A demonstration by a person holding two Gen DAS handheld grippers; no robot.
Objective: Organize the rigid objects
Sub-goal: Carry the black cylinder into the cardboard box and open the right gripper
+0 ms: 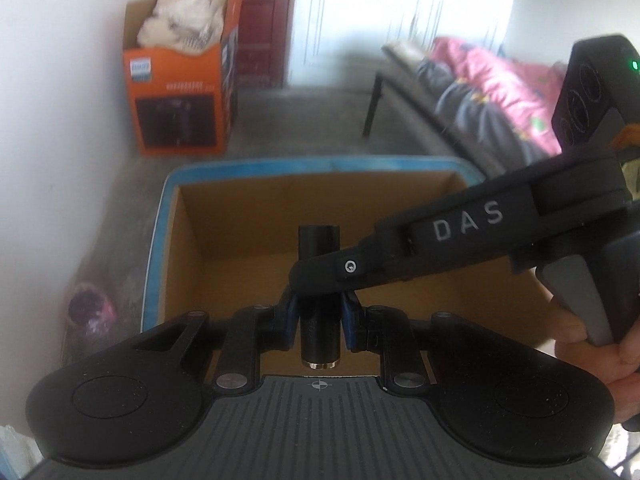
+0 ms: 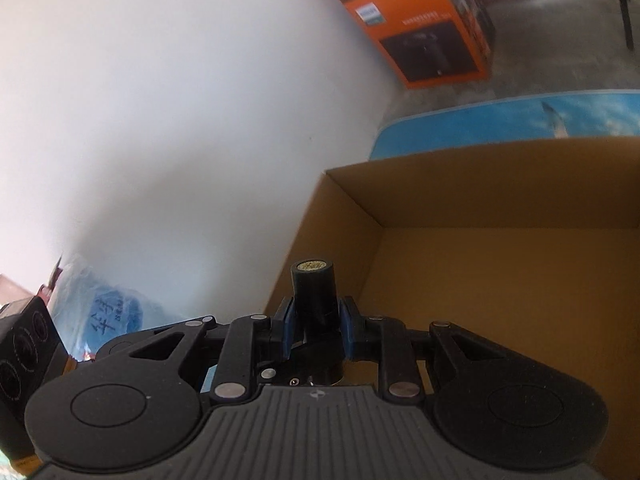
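A black cylinder (image 1: 319, 242) with a metal end cap is held by both grippers at once. My left gripper (image 1: 320, 314) is shut on its lower part, blue pads pressing on either side. My right gripper (image 1: 320, 280) reaches in from the right and clamps the same cylinder a little higher. In the right wrist view the cylinder (image 2: 314, 292) stands up between the right gripper (image 2: 314, 318), its gold-coloured end facing the camera. Beneath it lies an open brown cardboard box (image 1: 240, 216) (image 2: 500, 184) whose visible inside is bare.
The box rests on a blue-edged surface (image 1: 320, 165) (image 2: 500, 120). An orange carton (image 1: 180, 92) (image 2: 424, 32) with white stuffing stands by the white wall. A sofa with a pink blanket (image 1: 492, 80) is at the right. A pink bag (image 1: 88, 312) and a blue plastic bag (image 2: 104, 312) lie nearby.
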